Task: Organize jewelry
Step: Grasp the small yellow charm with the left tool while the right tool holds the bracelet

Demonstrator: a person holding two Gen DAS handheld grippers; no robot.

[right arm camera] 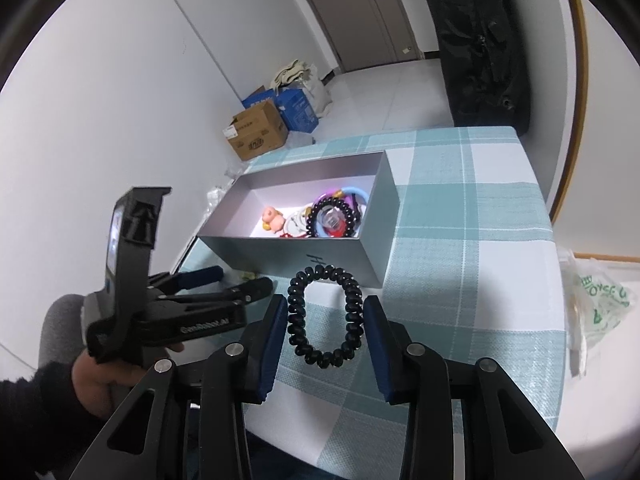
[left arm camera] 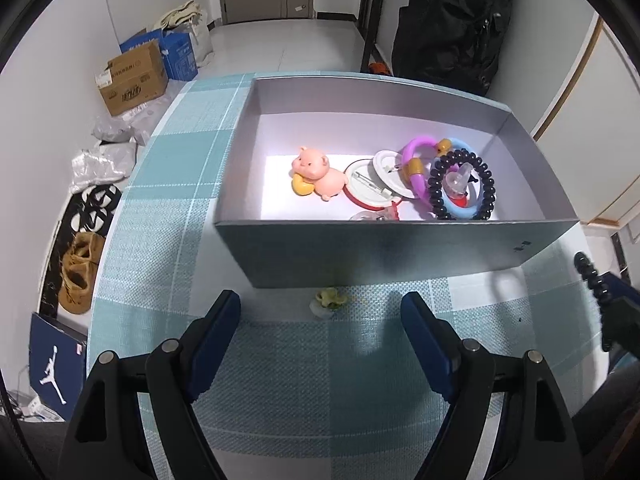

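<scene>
A black beaded bracelet [right arm camera: 325, 316] is clamped in the right claw [right arm camera: 326, 336] for transfer into the grey box [right arm camera: 296, 250]; the left claw [left arm camera: 320, 336] is held apart, empty.

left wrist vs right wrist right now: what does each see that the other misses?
Left wrist only: the small yellow-green trinket in full on the cloth in front of the box, between the open left gripper fingers, and the Jordan shoebox and tan boots on the floor.

Right wrist only: the whole black bead bracelet pinched between the right gripper fingers, and a plastic bag at the table's right edge.

Both: the grey box holding the pink pig figure, the blue ring and a second black bracelet.
</scene>
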